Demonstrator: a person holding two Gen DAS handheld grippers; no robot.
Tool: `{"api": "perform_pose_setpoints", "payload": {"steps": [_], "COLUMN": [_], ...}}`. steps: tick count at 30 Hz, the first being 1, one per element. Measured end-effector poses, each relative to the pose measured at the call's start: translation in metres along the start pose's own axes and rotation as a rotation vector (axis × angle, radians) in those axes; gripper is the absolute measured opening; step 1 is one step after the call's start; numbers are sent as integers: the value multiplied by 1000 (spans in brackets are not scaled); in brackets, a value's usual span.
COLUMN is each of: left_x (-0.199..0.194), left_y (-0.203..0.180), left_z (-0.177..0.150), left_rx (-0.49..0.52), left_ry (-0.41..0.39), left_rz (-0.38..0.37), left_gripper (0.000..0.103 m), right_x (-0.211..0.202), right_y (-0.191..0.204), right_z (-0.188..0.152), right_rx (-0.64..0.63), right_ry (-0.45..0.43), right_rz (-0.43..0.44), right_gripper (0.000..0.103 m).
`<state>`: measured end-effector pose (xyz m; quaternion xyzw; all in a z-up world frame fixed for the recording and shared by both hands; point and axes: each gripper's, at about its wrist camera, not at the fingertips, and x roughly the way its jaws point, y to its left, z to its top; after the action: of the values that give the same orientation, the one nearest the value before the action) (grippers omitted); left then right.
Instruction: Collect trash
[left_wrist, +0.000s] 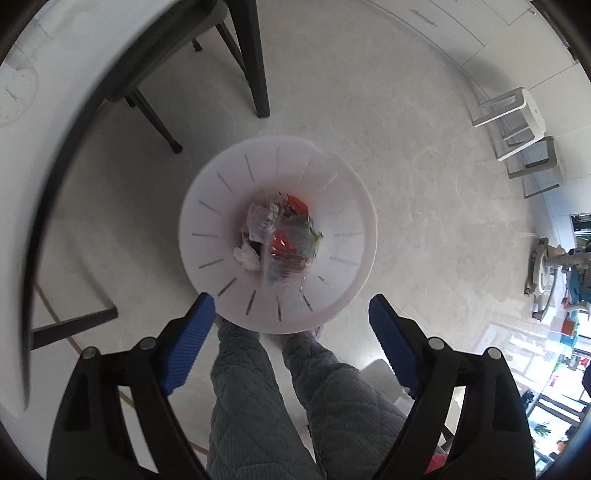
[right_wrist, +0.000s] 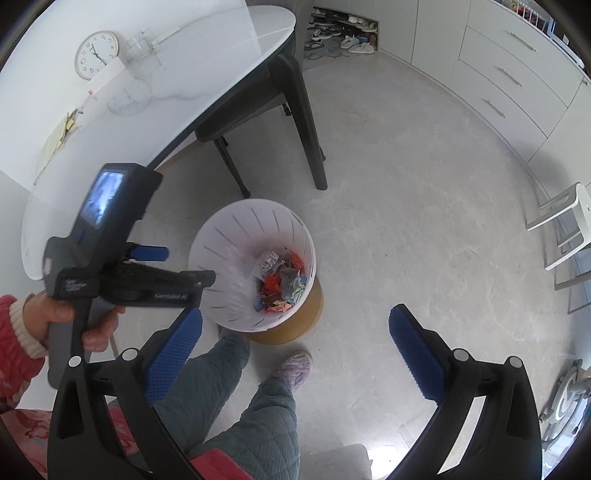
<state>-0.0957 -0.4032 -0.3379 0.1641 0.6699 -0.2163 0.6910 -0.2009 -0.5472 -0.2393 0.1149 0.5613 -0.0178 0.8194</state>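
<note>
White plastic bin (left_wrist: 277, 236) is standing on the floor directly below the left gripper (left_wrist: 291, 314), which is hanging wide open and empty; the right gripper (right_wrist: 295, 325), also empty, is hovering farther off.

You face a pale marbled floor (right_wrist: 406, 221); white-topped table (right_wrist: 184, 85) far left, drawer cabinets (right_wrist: 509, 81) far right.

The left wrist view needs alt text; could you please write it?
Open left gripper points down over a white slotted bin on a grey floor, holding wrappers and a clear plastic bag. The person's quilted trousers show below.
</note>
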Motion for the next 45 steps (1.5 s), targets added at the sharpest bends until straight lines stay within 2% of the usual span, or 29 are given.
{"api": "perform_pose_setpoints", "payload": {"steps": [1, 5, 10, 17, 21, 24, 30, 36, 39, 41, 45], "left_x": [-8, -65, -148, -221, -241, -238, -234, -242, -254, -265, -293], "left_y": [1, 1, 19, 44, 54, 65, 81, 101, 119, 134, 164], "left_z": [-3, -9, -25, -54, -73, -82, -78, -74, -71, -68, -64], "left_rx": [4, -3, -48, -167, -251, -294, -296, -257, -249, -247, -234], "left_ry": [-20, -138, -278, -416, -457, -457, -435, -452, -483, -508, -576], "left_rz": [6, 37, 70, 143, 153, 148, 116, 122, 130, 141, 162], "left_gripper": [82, 94, 95, 95, 95, 95, 95, 95, 95, 95, 95], "right_x": [-1, -10, -25, -43, -49, -44, -39, -40, -46, -50, -67], "right_y": [1, 0, 1, 22, 42, 56, 78, 108, 127, 143, 178], "right_z": [1, 11, 25, 42, 50, 52, 53, 63, 72, 80, 97], "right_rx": [3, 6, 10, -43, -97, -127, -123, -98, -80, -74, -73], "right_ry": [-8, -40, -89, -139, -153, -141, -118, -135, -159, -164, -238], "right_rz": [0, -8, 4, 32, 34, 38, 33, -25, -9, 30, -3], "right_gripper": [101, 100, 100, 100, 100, 101, 100, 100, 101, 101, 101]}}
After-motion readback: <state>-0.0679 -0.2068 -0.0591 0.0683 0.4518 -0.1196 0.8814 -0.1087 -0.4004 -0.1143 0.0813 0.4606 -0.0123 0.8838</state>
